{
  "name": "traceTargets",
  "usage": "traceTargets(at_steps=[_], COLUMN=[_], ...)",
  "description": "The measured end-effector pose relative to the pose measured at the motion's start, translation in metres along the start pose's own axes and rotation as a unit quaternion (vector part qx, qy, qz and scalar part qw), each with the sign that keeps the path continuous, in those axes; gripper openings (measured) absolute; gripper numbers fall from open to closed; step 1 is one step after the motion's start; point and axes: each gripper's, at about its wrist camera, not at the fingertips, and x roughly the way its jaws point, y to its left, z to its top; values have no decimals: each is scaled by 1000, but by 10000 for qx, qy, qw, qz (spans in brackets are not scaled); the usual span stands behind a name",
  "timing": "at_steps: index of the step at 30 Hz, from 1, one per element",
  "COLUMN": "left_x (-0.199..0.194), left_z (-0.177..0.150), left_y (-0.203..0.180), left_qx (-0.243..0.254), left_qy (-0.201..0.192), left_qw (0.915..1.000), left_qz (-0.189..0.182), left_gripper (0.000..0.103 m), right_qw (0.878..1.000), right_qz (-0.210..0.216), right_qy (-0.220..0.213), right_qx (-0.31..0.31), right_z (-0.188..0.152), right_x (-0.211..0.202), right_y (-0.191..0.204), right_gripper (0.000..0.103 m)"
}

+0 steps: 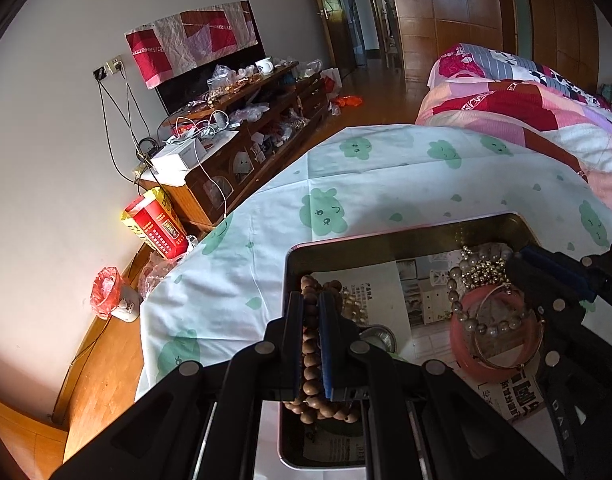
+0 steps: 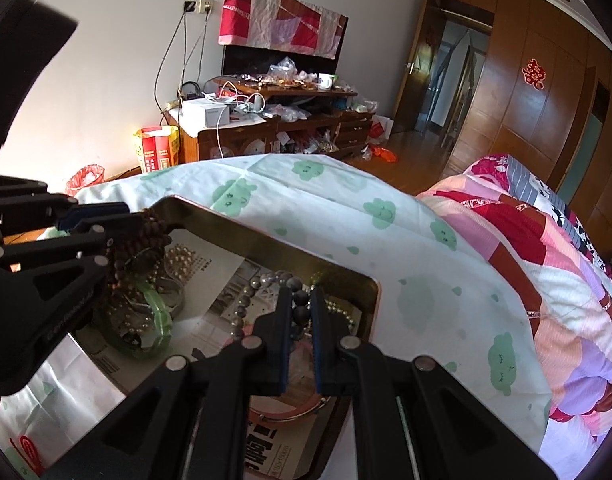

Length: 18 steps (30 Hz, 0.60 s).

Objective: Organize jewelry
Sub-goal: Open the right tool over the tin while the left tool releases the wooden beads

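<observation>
While clamped narrow on a strand of brown wooden beads [image 1: 310, 354], left hand-held gripper [image 1: 310, 300] poised over the near left corner of a shallow metal tray [image 1: 405, 229]; beads pinched between both blue-lined pads, loops bunched above and below the fingers. Same brown beads [image 2: 146, 228] seen from the right wrist view at the tray's [image 2: 266, 240] far left corner, held by the left hand-held gripper [image 2: 106, 220]. Right hand-held gripper [image 2: 302, 300] likewise nearly closed, gripping a strand of dark round beads [image 2: 300, 306] over the tray's right side. Right hand-held gripper [image 1: 521, 264] visible in the left view at the tray's right edge. Lying in the tray on printed paper [image 1: 385, 292]: a pink bangle [image 1: 465, 352], a thin gold bangle [image 1: 505, 364], a grey pearl-like strand [image 1: 457, 312], a cluster of small gold beads [image 1: 483, 270]. Green translucent bangle [image 2: 162, 312] near the tray's left side. Tray resting on a bench [image 2: 325, 200] draped in a pale cloth printed with green clouds. Beyond, a bed [image 2: 545, 260] with a patchwork quilt, just beside the bench.
</observation>
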Motion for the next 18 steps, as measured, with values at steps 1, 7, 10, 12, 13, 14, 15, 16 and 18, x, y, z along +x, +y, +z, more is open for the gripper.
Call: traceTargets(at_steps=[1,7,10,12,13,14,15,16,18], left_x=[1,3,2,4,4,4,5,6,7], left_z=[0,0,0,0,0,-1,-1,-1,-2], left_y=[-1,-6,-6,-6,-7,-7,-8,-8,-7], left_qx=[2,37,24,-4,-7,11,32,38,-4], left_qy=[6,-7,-43,-23,-17,-22,-11,8,9], left_qw=[10000,10000,10000,10000,10000,10000,10000,9999,9996], left_qz=[-14,1,13,18,-16,-8,51,110,271], left_gripper=[7,7,7,7,8,9,12,25,60], right_qw=[10000,10000,9999,9999,9999,9999,9998,9998,9998], right_qz=[-12,-20,-54,-102,-112,-103,-109,-110,-120], right_qy=[11,69,86,99,117,127,138,148,166], right_qx=[-9,9,1,2,11,25,35,45,57], right_z=[0,-2,-3,-3,-3,-4,-4,-5,-6], right_x=[1,6,7,8,9,9,9,10,9], right_y=[0,-1,-1,-1,-2,-2,-3,-3,-3], right_gripper=[10,10,10,10,10,10,11,11,22])
